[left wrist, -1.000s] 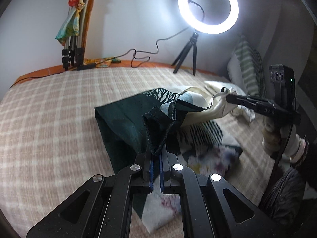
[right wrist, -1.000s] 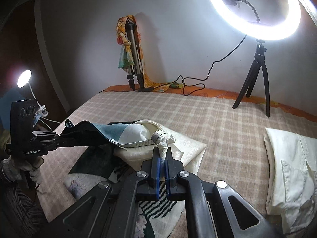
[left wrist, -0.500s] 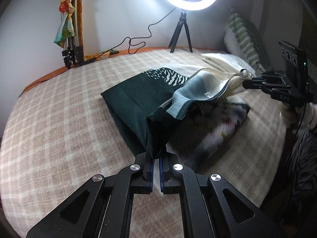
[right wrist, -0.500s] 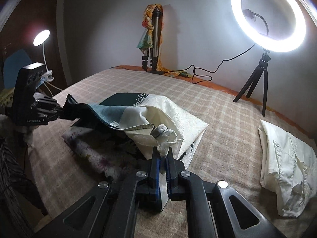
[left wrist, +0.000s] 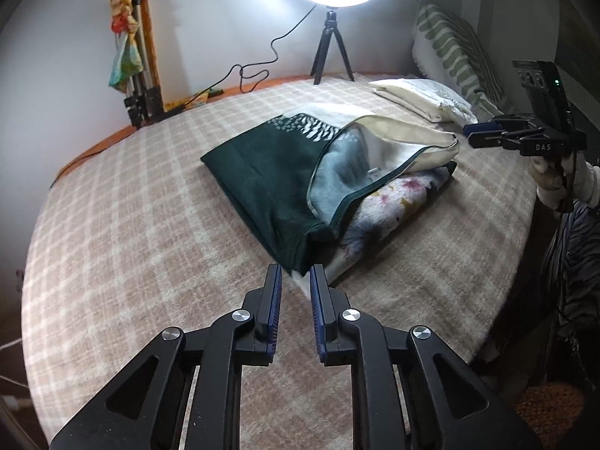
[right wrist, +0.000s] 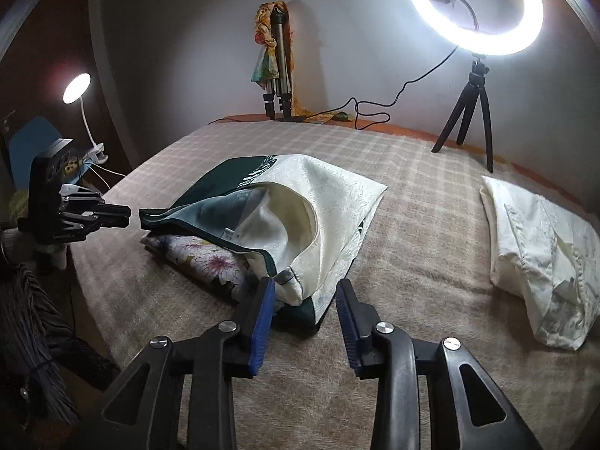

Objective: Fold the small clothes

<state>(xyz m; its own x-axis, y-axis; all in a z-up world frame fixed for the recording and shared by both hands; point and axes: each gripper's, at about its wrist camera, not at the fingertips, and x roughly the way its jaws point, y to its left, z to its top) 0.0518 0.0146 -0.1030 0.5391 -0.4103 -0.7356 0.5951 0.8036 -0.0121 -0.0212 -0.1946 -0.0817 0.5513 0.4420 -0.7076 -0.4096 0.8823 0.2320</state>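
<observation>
Both tools have just let go, the left tool [left wrist: 294,275] and right tool [right wrist: 304,292] now gaping wide, so the folded garment [left wrist: 300,172] lies doubled at the bed's [left wrist: 131,225] centre, fold seemingly done.

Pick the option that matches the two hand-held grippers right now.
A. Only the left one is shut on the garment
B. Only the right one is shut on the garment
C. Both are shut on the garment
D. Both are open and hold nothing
D: the left hand-held gripper and the right hand-held gripper both show parted fingers, and the folded garment lies loose on the bed.
</observation>
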